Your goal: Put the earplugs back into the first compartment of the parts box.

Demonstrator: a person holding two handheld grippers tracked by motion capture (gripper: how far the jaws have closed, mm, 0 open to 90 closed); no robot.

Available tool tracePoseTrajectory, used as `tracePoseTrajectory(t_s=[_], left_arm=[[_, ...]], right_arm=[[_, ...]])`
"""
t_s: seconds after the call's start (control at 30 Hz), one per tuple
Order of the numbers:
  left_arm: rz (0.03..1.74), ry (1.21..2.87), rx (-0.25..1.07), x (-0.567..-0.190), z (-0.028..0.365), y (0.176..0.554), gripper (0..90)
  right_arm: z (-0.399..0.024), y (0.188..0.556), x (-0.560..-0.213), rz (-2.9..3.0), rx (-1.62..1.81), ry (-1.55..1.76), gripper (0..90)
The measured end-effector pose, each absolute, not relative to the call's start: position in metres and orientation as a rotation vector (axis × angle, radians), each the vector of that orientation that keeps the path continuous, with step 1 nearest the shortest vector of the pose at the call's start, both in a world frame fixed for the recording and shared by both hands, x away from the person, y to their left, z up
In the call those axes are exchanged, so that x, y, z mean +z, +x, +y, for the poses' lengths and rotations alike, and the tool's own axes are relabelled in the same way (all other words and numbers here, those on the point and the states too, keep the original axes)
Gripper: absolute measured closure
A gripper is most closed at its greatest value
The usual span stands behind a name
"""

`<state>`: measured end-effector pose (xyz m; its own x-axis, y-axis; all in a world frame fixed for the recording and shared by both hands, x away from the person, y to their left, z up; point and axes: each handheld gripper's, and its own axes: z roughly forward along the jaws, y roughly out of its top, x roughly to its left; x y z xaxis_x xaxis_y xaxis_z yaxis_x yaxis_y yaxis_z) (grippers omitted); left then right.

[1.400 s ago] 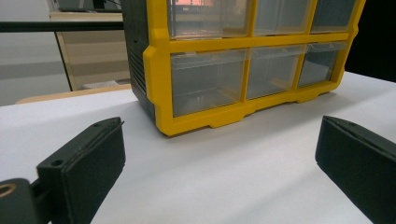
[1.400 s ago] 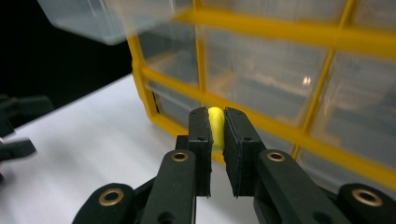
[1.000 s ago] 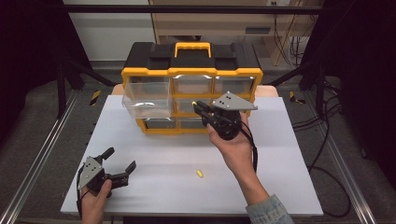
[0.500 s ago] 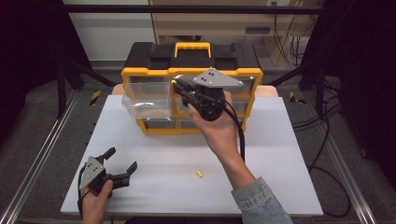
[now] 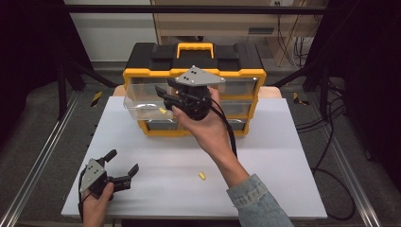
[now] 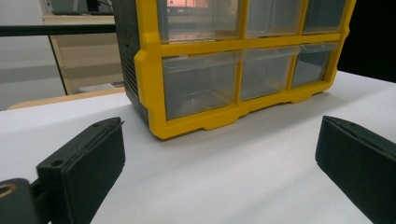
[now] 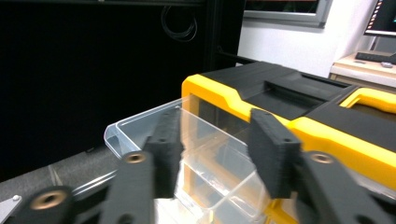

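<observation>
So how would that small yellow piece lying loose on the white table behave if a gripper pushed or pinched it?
The small yellow piece looks tiny and probably very light, so a push would likely send it skidding across the smooth white table. Its rounded, stubby shape suggests it might roll. Being so small, it could slip from wide pads.

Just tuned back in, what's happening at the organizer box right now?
The right hand-held gripper hangs over the pulled-out clear drawer at the top left of the yellow and black organizer. Its jaws have just been opening with nothing between them, and a small yellow piece lies in the drawer. A second yellow piece lies on the white table. The left hand-held gripper rests open near the table's front left corner.
</observation>
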<state>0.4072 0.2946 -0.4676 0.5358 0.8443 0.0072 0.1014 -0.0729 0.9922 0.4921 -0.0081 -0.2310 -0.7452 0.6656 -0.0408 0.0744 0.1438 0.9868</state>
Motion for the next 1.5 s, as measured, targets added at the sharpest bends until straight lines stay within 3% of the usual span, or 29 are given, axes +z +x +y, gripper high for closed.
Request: tracePoseTrajectory(t_s=[0.23, 0.37, 1.5], left_arm=[[0.842, 1.541, 0.748, -0.468, 0.293, 0.408, 1.1], [0.847, 1.529, 0.764, -0.467, 0.295, 0.407, 0.9], [0.847, 1.518, 0.773, -0.467, 0.298, 0.405, 0.9]], right_arm=[[-0.023, 0.482, -0.230, 1.893, 1.606, 0.734, 21.3], [-0.036, 0.476, -0.240, 1.899, 1.555, 0.744, 11.5], [-0.098, 0.451, -0.356, 2.112, 1.340, 0.975, 9.3]])
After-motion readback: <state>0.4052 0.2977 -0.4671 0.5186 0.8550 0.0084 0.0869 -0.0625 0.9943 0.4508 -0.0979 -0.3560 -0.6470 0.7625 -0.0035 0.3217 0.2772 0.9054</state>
